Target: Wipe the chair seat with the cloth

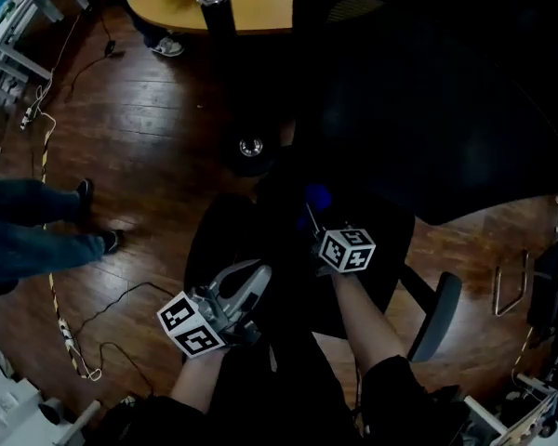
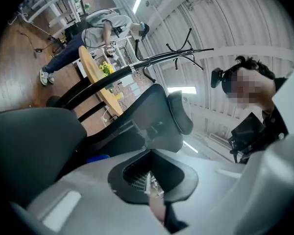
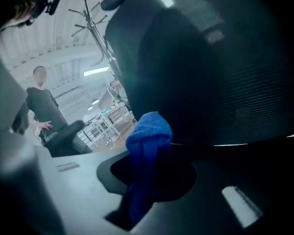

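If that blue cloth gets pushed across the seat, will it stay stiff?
Probably not. The cloth bunches in folds in the right gripper, so it looks floppy and light. Its fuzzy surface would likely drag on the seat rather than slide.

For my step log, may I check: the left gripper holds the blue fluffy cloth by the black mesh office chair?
Not the left: the right gripper holds the blue fluffy cloth by the black mesh office chair, as the right gripper view shows.

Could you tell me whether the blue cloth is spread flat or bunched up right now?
Bunched up: the blue cloth stands as a crumpled wad pinched in the right gripper, not laid flat.
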The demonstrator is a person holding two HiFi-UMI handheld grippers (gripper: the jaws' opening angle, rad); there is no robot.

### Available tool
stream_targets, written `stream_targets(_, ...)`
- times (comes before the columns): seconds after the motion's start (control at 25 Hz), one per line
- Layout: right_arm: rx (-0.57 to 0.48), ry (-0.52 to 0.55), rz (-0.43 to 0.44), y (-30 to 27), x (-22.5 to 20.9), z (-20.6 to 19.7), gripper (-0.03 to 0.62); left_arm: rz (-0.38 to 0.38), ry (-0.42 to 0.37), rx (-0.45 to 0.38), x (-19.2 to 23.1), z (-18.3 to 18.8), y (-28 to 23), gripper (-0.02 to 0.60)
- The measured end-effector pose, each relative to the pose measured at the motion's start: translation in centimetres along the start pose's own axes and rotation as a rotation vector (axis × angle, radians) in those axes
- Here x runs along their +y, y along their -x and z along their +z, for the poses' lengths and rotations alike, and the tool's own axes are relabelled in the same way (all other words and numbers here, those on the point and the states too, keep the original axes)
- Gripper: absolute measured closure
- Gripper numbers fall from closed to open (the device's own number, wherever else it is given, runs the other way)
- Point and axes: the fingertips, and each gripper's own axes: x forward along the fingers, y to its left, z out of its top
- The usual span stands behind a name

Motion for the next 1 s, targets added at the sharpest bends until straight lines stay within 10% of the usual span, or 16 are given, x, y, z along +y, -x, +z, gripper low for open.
stream_targets(0.52, 0.237, 0.211, -0.168, -14.0, 0.5, -4.5, 0.53, 0.042, 0.042, -0.031, 4.4, 1.9, 3.1, 0.593)
stream_targets(1.0, 0.185, 0.082, -0.552, 2.8, -17.0, -5.1, 0.53, -0.024, 0.054, 0.067, 3.4, 0.6, 0.8, 0.594)
